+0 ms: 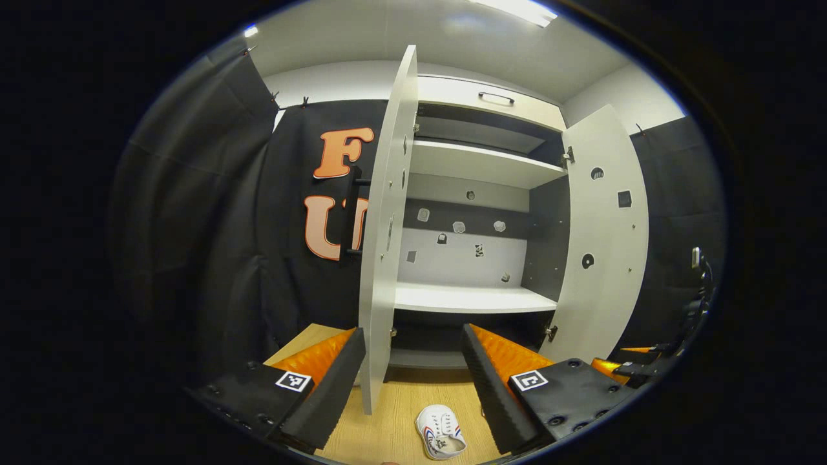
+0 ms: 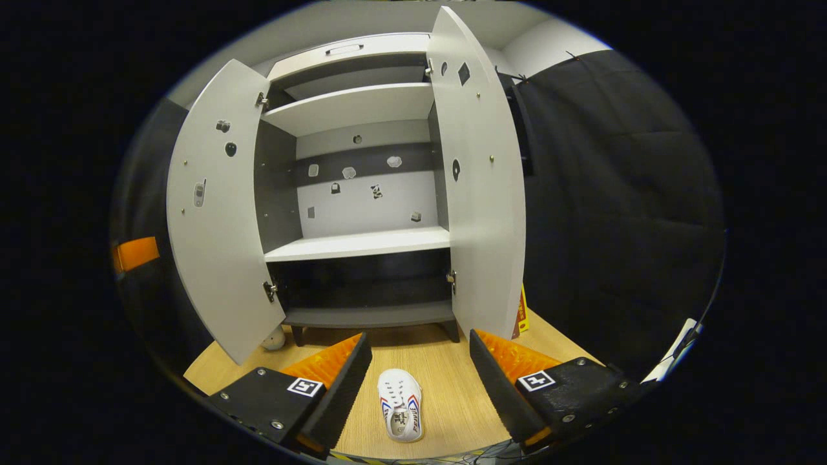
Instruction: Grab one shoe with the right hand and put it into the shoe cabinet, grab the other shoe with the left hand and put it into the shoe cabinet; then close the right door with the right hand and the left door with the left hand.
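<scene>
Between the right gripper fingers, on the wood floor: white shoe, long axis running straight away from the cam, toe twd the shoe cabinet, heel opening nearest the lens. Fingers spread wide, released, nothing gripped; shoe closer to the left finger, not touching either.

Ahead of the fingers the cabinet stands w/ both doors swung open: left door beyond the left finger, right door beyond the right finger. Shelves inside bare. Small pale obj by the cabinet foot under the left door, can't tell what.

Left gripper view: left gripper fingers also wide apart, released, holding nothing. White shoe low between them, nearer the right finger, long axis roughly along the view, slightly slanted; toe points away twd the cabinet, heel opening nearest the lens. Left door edge-on, rising just beside the left finger's inner side. Right door beyond the right finger. Other gripper partly visible at far right edge.
</scene>
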Available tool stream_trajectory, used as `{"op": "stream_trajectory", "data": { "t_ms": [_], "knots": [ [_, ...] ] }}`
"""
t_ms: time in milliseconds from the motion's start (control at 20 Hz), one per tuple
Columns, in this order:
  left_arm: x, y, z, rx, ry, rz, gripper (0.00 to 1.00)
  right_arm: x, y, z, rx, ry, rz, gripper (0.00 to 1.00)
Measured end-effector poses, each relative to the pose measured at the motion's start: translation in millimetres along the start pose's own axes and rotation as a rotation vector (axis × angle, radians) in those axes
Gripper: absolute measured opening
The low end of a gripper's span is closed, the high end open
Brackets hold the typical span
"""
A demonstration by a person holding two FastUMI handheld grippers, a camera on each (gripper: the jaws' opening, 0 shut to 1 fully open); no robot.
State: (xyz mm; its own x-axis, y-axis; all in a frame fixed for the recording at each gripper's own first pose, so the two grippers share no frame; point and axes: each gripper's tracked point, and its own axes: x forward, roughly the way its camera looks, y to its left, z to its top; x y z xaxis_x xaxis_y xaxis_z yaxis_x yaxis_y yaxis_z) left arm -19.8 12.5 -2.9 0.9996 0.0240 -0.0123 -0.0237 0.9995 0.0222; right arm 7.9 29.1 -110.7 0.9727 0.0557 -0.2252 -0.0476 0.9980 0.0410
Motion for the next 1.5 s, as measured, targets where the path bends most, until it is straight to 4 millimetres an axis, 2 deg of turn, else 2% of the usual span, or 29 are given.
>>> {"op": "stream_trajectory", "data": {
  "t_ms": [150,200,400,600,700,900,1150,1300,1450,1500],
  "knots": [
    [-3,4,-7,0.003,0.017,0.012,0.96,16,-1,-39,-0.014,0.071,-0.001,0.94],
    [-5,6,-10,0.004,0.025,0.017,0.94,21,0,-53,-0.019,0.095,0.006,0.94],
    [-8,13,-21,0.014,0.053,0.037,0.96,43,4,-109,-0.049,0.2,0.02,0.94],
    [-13,22,-32,0.027,0.08,0.067,0.96,64,8,-156,-0.055,0.292,0.037,0.94],
    [-14,26,-38,0.026,0.094,0.082,0.96,76,7,-185,-0.075,0.352,0.043,0.92],
    [-19,38,-51,0.027,0.128,0.112,0.96,92,-2,-232,-0.078,0.46,0.02,0.8],
    [-23,46,-61,0.035,0.157,0.137,0.96,103,-2,-265,-0.035,0.547,0.027,0.65],
    [-23,48,-67,0.03,0.173,0.141,0.96,107,1,-271,0.02,0.586,0.044,0.52],
    [-20,47,-72,0.029,0.182,0.14,0.96,109,5,-272,0.062,0.592,0.036,0.31],
    [-19,47,-72,0.029,0.183,0.14,0.96,111,3,-272,0.054,0.586,0.026,0.29]
  ]
}}
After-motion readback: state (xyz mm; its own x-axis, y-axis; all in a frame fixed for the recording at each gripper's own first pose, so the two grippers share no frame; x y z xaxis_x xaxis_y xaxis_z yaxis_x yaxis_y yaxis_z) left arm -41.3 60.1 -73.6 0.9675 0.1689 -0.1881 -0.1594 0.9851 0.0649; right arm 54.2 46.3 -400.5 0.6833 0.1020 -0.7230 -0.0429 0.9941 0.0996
